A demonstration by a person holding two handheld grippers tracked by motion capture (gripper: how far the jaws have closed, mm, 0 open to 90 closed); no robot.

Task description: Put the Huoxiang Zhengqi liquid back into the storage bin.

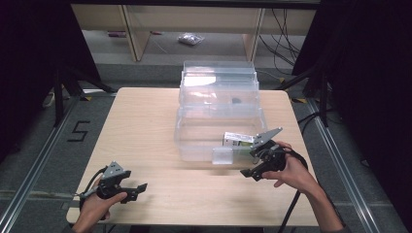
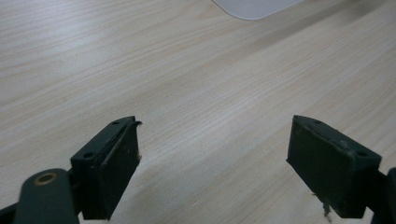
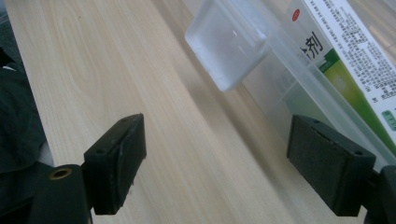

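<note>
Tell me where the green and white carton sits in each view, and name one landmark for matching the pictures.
High view: the green and white carton lies right of centre, inside the clear plastic bin, just beyond the right tongs.
Left gripper view: the carton is not in it.
Right gripper view: the carton is at the upper right, behind the bin wall.
Shared landmark: the bin's clear front latch.

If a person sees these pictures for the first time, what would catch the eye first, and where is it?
Most striking is the clear plastic container standing in the middle of the wooden table, with a white and green box inside its near right corner. Just in front of that corner, the right gripper is held open beside the container's latch. The left gripper waits open at the near left edge.
</note>
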